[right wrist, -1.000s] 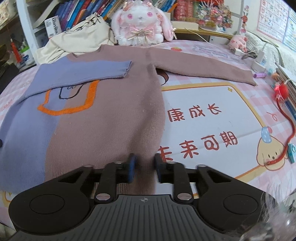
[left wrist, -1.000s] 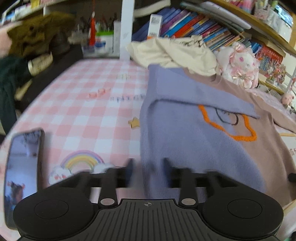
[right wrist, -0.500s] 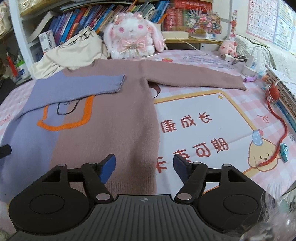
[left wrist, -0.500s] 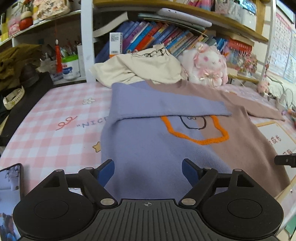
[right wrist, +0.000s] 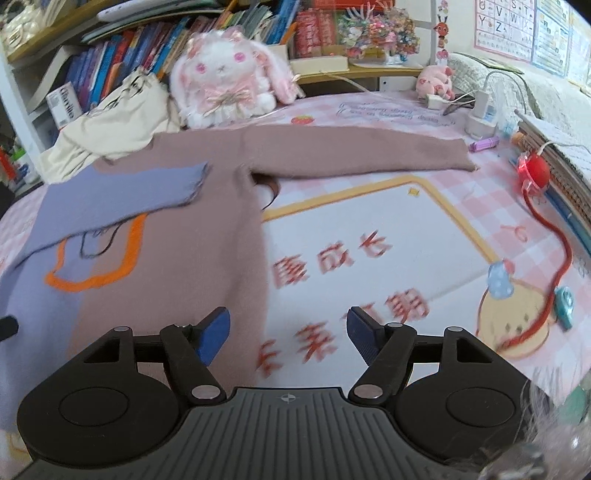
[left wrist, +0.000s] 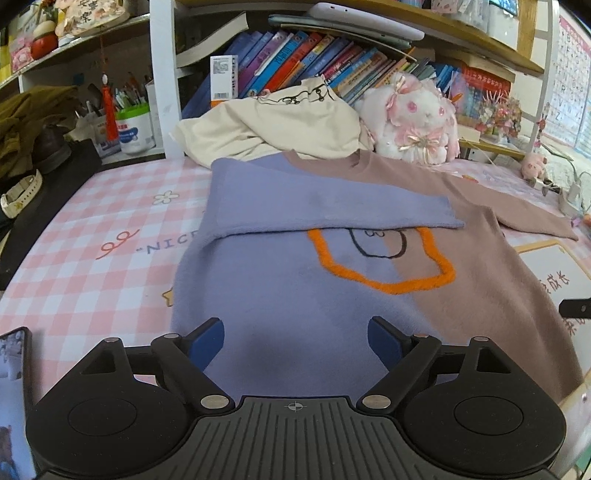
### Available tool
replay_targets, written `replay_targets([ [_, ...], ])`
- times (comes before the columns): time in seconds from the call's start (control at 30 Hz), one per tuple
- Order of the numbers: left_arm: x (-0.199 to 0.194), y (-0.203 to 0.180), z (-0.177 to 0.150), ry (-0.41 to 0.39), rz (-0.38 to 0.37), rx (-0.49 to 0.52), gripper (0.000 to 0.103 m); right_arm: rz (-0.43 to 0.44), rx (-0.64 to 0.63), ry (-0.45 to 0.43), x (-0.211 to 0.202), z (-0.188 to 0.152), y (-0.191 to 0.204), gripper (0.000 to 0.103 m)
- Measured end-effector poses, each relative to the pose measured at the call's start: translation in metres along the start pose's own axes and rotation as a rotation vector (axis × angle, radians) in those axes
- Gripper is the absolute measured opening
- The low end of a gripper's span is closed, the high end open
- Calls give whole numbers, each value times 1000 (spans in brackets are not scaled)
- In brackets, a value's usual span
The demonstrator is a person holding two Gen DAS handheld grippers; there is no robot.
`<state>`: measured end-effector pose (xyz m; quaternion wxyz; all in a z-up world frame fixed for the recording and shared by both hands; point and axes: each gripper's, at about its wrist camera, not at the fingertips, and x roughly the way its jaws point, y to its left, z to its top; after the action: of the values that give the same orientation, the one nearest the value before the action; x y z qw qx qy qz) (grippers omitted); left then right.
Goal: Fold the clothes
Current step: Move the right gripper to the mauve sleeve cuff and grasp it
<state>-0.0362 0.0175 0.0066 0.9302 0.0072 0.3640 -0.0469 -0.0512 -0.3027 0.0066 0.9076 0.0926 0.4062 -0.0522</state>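
Both wide open, gripping nothing: left gripper point(left wrist: 296, 341) over the sweater point(left wrist: 295, 295) hem, right gripper point(right wrist: 288, 332) at its side edge. Flat on the table point(right wrist: 369, 221), purple sleeve point(left wrist: 325, 206) folded across, bare mat rightward.

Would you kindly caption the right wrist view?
Open right gripper over sweater, purple sleeve folded, brown sleeve outstretched.

Crowded bookshelves point(left wrist: 314, 62) back a pink checked tabletop point(left wrist: 92, 266); posters point(right wrist: 524, 29) cover the wall.
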Motion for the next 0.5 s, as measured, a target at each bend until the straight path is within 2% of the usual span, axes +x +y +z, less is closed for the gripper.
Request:
replay_targets([
  [0.37, 13, -49, 5, 39, 104, -57, 89, 4, 88, -26, 40, 74, -96, 68],
  [0.47, 14, -60, 1, 57, 145, -87, 89, -7, 101, -27, 56, 93, -125, 64],
  [0.5, 14, -63, -1, 66, 156, -97, 89, -11, 103, -26, 62, 99, -134, 60],
])
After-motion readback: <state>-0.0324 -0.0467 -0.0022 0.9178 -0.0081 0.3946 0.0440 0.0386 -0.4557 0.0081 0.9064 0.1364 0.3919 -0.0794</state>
